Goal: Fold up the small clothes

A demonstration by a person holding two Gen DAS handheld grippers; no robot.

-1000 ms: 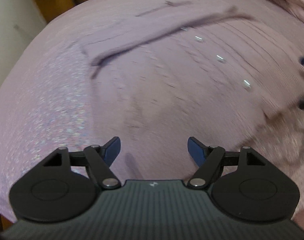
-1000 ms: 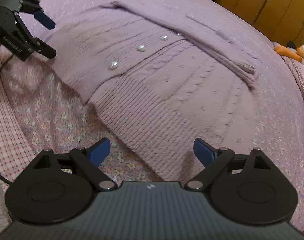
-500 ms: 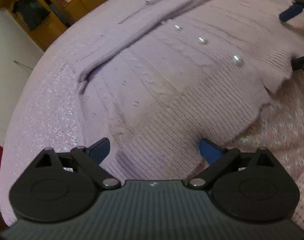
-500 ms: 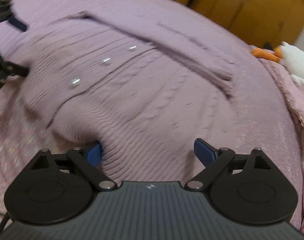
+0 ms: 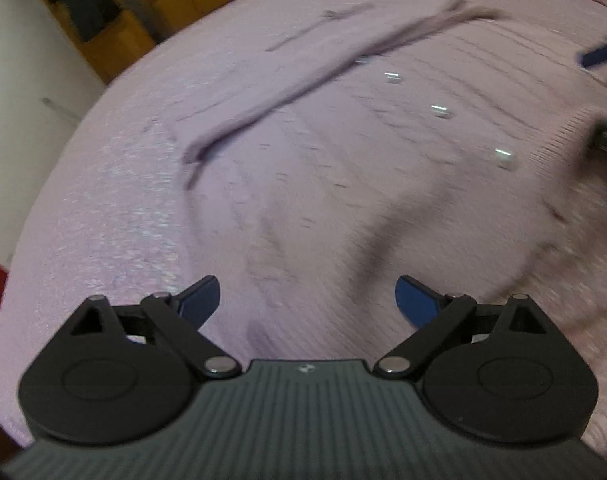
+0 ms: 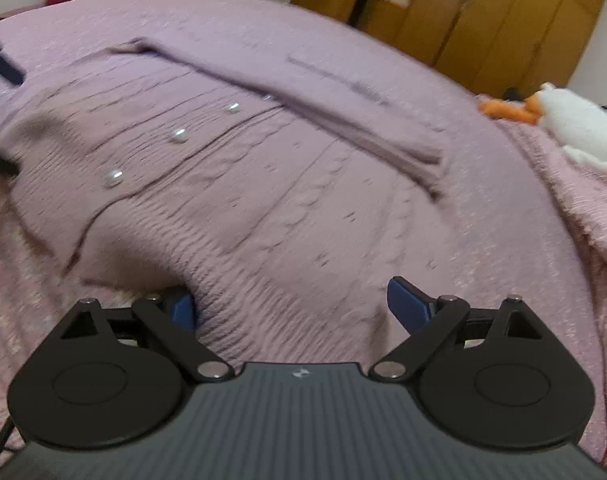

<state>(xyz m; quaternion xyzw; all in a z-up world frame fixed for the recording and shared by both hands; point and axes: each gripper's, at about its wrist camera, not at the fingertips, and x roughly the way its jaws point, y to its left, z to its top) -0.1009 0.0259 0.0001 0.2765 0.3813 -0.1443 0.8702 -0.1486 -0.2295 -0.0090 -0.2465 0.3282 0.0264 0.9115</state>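
A lilac knitted cardigan (image 5: 343,184) with pearl buttons (image 5: 503,156) lies flat on the bed, one sleeve folded across its far side. It also shows in the right wrist view (image 6: 303,208). My left gripper (image 5: 307,300) is open, low over the cardigan's near edge, its jaws astride the knit. My right gripper (image 6: 291,304) is open at the cardigan's hem, with the fabric bunched up over its left finger (image 6: 181,308). Each gripper shows at the edge of the other's view, blurred.
The bed has a lilac cover (image 6: 503,184) and a pink flowered sheet (image 6: 19,280) near the hem. A white and orange soft toy (image 6: 563,124) lies at the right. Wooden wardrobes (image 6: 483,20) stand behind the bed.
Both grippers have moved in low onto the cardigan's edges. The hem has bunched up against my right gripper's left finger. Both stay open.
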